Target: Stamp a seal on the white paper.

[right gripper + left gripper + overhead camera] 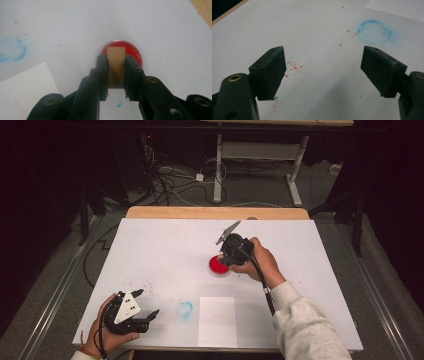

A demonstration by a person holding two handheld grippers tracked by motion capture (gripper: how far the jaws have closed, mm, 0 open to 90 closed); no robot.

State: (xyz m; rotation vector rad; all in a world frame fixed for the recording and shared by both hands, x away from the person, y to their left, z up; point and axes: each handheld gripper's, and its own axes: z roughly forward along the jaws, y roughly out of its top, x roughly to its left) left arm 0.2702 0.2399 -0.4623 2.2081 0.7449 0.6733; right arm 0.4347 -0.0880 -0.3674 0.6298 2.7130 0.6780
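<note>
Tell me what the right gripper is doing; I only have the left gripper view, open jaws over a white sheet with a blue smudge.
Observer: The right gripper is shut on a small wooden block, seen in its own view.
Operator: Where is that block?
Observer: Its far end sits over a round red ink pad; I cannot tell whether they touch.
Operator: And where is that pad on the table?
Observer: In the high view the pad lies mid-table, beyond a loose white paper at the near edge.
Operator: Where is my gripper relative to that?
Observer: The left gripper rests near the near-left corner, left of the blue smudge.
</note>
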